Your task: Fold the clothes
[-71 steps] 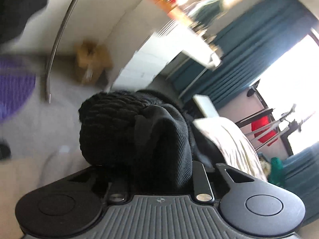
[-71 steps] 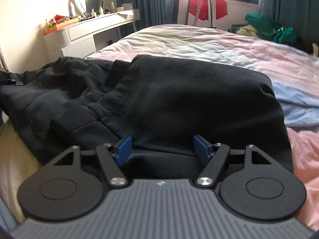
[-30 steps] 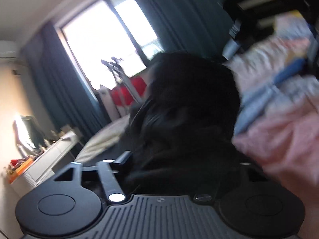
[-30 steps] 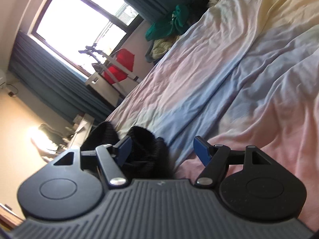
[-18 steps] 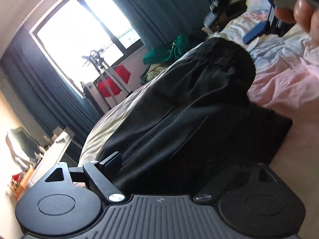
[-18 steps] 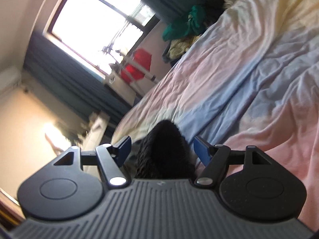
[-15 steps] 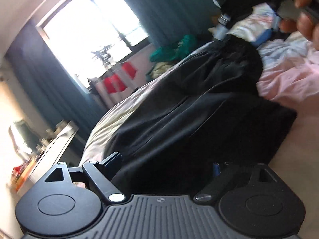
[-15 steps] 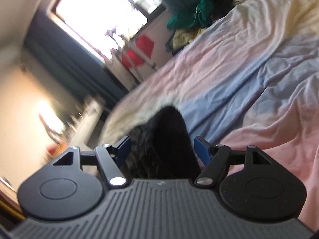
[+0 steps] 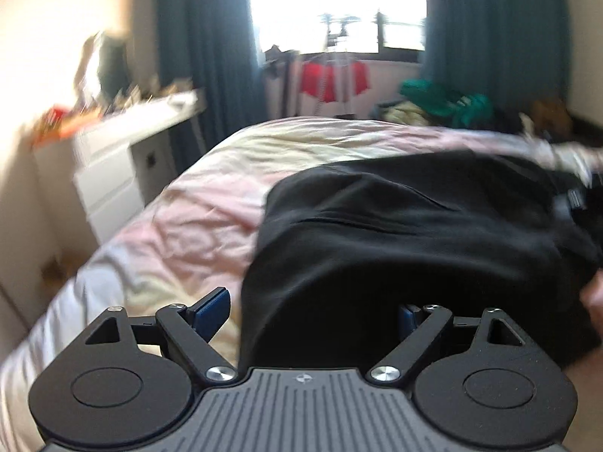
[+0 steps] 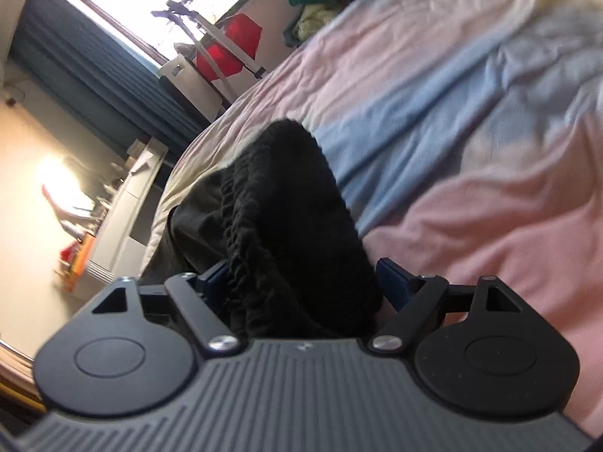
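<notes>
Swinging round to face the window, the left tongs [image 9: 312, 314] have just spread apart, dropping the black garment [image 9: 407, 233] onto the bed [image 9: 196, 222]; right tongs [image 10: 301, 282] look clamped on its bunched waistband, so folding can start.

The trousers [image 9: 395, 233] lie on the bed [image 9: 211, 211], toward its right side in the left wrist view, their near end between the left gripper [image 9: 312, 312] fingers. Left of the bed stands a dresser [image 9: 113, 158] against the wall; behind the bed are the window [image 9: 335, 3] and a drying rack [image 9: 335, 75], with a clothes pile [image 9: 441, 103] to the right. In the right wrist view the trousers' waistband [image 10: 286, 218] runs between the right gripper [image 10: 301, 282] fingers
</notes>
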### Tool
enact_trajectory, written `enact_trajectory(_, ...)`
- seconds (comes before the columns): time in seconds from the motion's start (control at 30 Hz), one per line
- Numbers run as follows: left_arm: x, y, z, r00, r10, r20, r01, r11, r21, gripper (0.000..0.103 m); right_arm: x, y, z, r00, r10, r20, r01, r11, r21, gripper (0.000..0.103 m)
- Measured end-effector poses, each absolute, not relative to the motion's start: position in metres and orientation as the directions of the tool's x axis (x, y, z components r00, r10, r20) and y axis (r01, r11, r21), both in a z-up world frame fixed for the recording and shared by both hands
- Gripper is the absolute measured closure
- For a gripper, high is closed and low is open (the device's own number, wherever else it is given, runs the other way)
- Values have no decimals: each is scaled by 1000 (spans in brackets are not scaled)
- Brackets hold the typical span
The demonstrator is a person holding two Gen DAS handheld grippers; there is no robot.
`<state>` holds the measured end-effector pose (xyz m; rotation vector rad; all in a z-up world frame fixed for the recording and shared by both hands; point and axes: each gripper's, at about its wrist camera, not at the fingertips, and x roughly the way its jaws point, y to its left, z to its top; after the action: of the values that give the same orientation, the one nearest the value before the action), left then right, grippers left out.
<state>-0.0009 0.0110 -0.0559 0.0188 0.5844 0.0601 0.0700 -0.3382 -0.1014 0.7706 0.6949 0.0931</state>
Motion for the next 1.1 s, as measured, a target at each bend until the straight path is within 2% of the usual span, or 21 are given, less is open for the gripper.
enact_trajectory(0.13, -6, 33, -44, 824, 46, -565, -88, 995, -47, 16, 59, -327, -86, 800, 283, -530, 135, 775, 618, 40)
enact_trajectory(0.27, -19, 28, -40, 839, 48, -542, -94, 994, -58, 16, 41, -323, -62, 850, 264, -456, 79, 792, 606, 62)
enact_trajectory(0.33, -22, 16, -46, 840, 54, -540, -88, 995, -39, 16, 38, -325, -61, 853, 264, -450, 74, 792, 605, 62)
enact_trajectory(0.47, -23, 2, -54, 837, 66, -543, -81, 997, -3, 16, 51, -328, -85, 807, 231, -544, 155, 805, 572, 61)
enact_trajectory(0.53, -22, -2, -58, 837, 69, -542, -81, 997, 2, 16, 50, -329, -88, 806, 236, -543, 162, 794, 585, 61)
enact_trajectory(0.6, -23, 1, -58, 836, 68, -544, -82, 997, -2, 16, 48, -329, -87, 807, 238, -540, 160, 792, 590, 60)
enact_trajectory(0.73, -22, 6, -59, 827, 64, -558, -90, 996, -19, 16, 40, -324, -82, 796, 240, -555, 156, 805, 572, 48)
enact_trajectory(0.9, -22, 8, -59, 819, 58, -571, -99, 994, -42, 16, 37, -315, -78, 748, 268, -607, 123, 843, 524, 26)
enact_trajectory(0.93, -22, 8, -59, 818, 56, -572, -99, 994, -45, 16, 38, -313, -80, 733, 275, -622, 118, 849, 515, 18)
enact_trajectory(1.03, -23, 5, -59, 819, 62, -571, -101, 994, -36, 16, 45, -310, -94, 680, 306, -667, 136, 841, 525, 20)
enact_trajectory(1.1, -24, 4, -59, 819, 66, -570, -102, 994, -32, 16, 48, -312, -103, 670, 342, -659, 145, 810, 568, 15)
